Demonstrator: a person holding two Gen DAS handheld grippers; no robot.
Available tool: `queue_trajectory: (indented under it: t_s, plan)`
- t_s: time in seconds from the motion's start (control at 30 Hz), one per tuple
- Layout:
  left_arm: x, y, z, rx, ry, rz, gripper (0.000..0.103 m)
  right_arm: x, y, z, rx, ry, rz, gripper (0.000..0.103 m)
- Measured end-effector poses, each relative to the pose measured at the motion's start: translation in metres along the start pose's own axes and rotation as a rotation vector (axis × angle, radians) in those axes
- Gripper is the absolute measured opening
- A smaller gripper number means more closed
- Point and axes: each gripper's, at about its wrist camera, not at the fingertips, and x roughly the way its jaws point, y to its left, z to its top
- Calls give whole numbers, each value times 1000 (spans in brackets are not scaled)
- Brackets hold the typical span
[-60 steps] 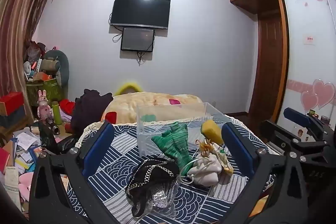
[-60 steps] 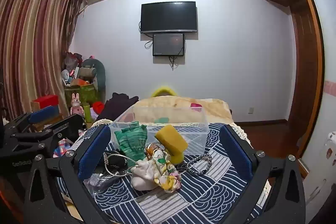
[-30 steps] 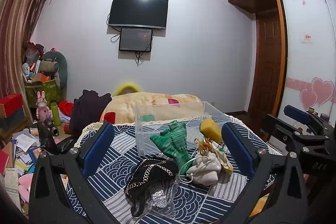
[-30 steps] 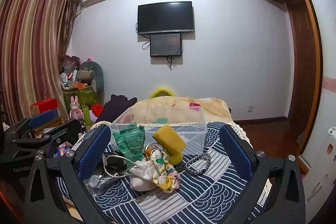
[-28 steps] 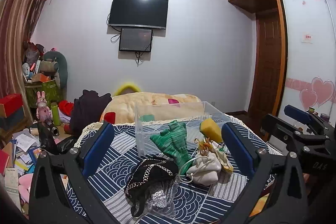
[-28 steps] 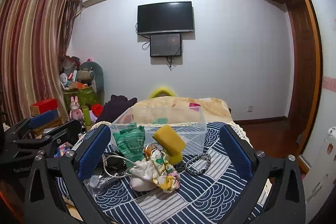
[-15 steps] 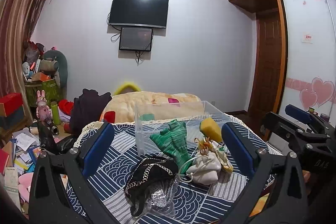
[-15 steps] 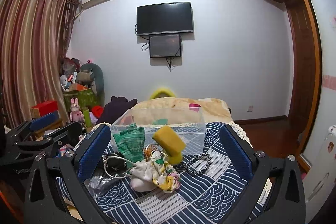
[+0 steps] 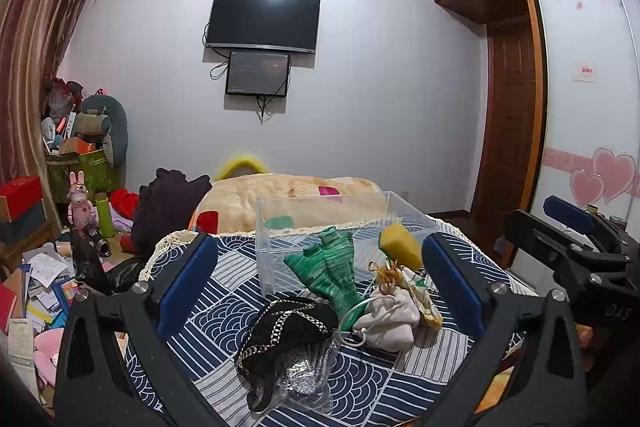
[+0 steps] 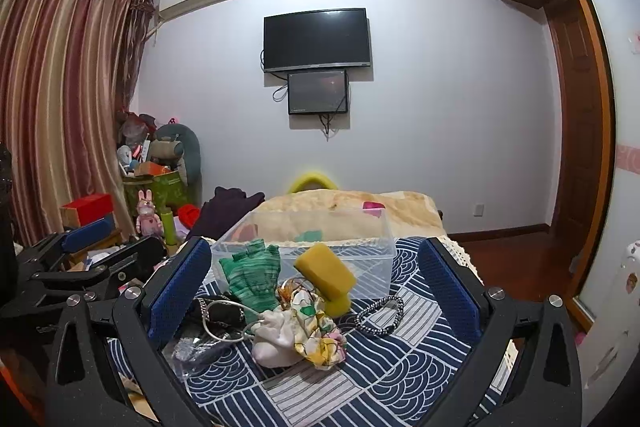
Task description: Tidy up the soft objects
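Clear glossy plastic bin (image 9: 328, 227), knitted glove (image 9: 332, 271)

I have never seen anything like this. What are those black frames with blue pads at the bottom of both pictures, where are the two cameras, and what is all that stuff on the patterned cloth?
No robot here: a person holds a two-finger grabbing tool in each hand, each with a wide-angle camera looking forward along its fingers. The black frames with blue pads are those fingers. One picture comes from the left gripper, the other from the right gripper; each tool also shows at the edge of the other's picture. Both are open and hold nothing.

On the blue patterned cloth stands a clear plastic box. In front of it lie soft things: a green knitted glove, a yellow sponge, a white drawstring pouch, a floral cloth, a black pouch with a chain and a beaded bracelet. Nothing seems to be in the box yet.
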Motion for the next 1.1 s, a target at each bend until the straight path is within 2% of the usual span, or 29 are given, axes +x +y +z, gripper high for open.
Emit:
queue_trajectory:
  t_s: [0.63, 0.73, 1.1]
  plan:
    - [0, 0, 0, -1, 2, -1, 103, 1, 2, -1, 2, 1, 8, 103]
    - [1, 0, 0, -4, 2, -21, 103, 1, 1, -2, 2, 2, 8, 103]
    - [16, 3, -4, 5, 55, -20, 103, 12, -6, -7, 30, 34, 19, 102]
